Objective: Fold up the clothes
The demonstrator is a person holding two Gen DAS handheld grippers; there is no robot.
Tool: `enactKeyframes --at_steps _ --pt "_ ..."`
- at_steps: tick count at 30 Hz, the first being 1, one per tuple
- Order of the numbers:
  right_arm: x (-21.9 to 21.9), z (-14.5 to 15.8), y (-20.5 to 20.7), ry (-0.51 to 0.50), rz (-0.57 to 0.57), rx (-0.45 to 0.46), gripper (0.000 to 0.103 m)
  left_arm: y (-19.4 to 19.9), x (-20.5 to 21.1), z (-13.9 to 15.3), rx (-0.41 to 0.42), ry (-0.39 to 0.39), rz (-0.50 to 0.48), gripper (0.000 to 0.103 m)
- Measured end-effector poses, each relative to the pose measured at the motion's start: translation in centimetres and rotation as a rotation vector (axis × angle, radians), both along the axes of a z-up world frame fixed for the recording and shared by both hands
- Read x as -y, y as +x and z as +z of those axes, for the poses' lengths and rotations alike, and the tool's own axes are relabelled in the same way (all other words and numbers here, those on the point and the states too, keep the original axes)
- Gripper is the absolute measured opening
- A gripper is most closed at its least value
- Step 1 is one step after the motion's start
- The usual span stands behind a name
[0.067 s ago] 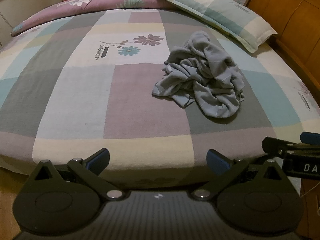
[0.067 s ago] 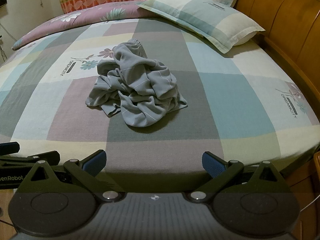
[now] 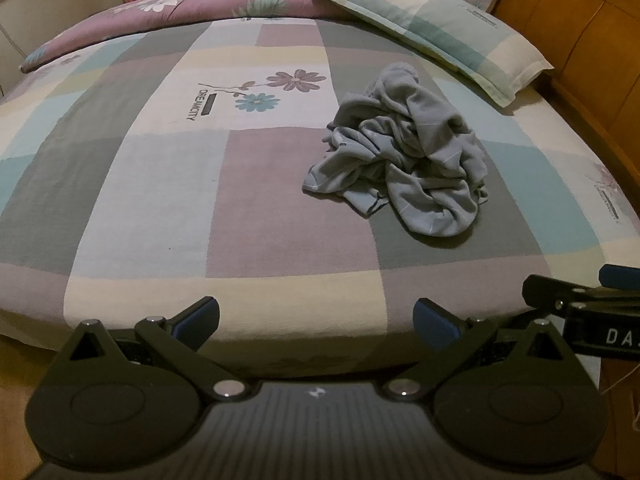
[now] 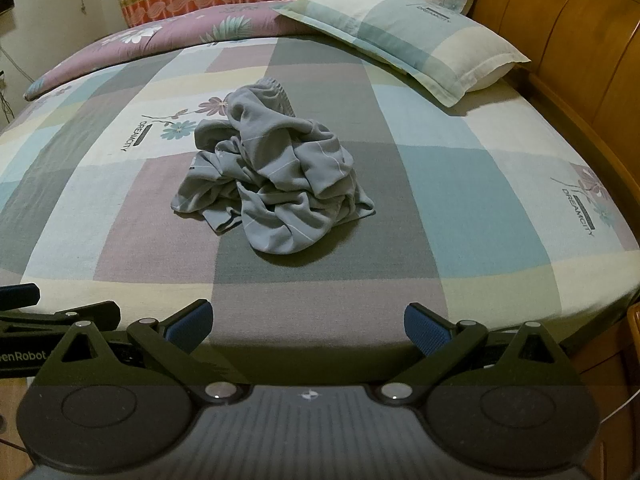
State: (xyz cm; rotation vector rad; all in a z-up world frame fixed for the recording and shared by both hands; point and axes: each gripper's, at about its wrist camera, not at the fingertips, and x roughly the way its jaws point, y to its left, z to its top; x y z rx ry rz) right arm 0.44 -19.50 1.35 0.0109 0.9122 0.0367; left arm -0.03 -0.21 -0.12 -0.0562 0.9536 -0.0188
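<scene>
Because the grey garment (image 4: 272, 176) lies as a tight crumpled heap on the bed (image 4: 480, 208), roughly midway between the near edge and the pillow (image 4: 404, 36) at the headboard end, nothing about its shape is readable yet: no hem, sleeve or waistband can be told apart with certainty, though a gathered band seems to show at the far top of the pile. The left gripper (image 3: 316, 320) and the right gripper (image 4: 308, 322) both hang over the near edge of the bed, well apart from the cloth, each with its jaws spread wide and nothing between them. Folding has not begun.

The main risk, as I judge it, is a blind pinch into the heap. Several layers are bunched over one another, so fingers closing on the top fold would likely catch more than one layer and lift the whole bundle as a knot instead of opening it out. Two grips taken on the same fold would twist the cloth further. The thin fabric could also slip from the blue pads (image 4: 188, 326) if only a small edge is caught. A low scoop might snag the patchwork sheet (image 3: 280, 248) along with the garment and drag it into wrinkles. The loose flap at the heap's left looks the safest first hold
</scene>
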Motion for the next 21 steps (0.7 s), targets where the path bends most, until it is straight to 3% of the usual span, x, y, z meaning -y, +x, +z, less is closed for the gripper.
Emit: enactKeyframes --at_steps 21 --pt "0.2 0.01 0.03 0.005 -0.003 0.001 0.103 0.09 -0.18 -0.05 0.017 -0.011 0.004 0.102"
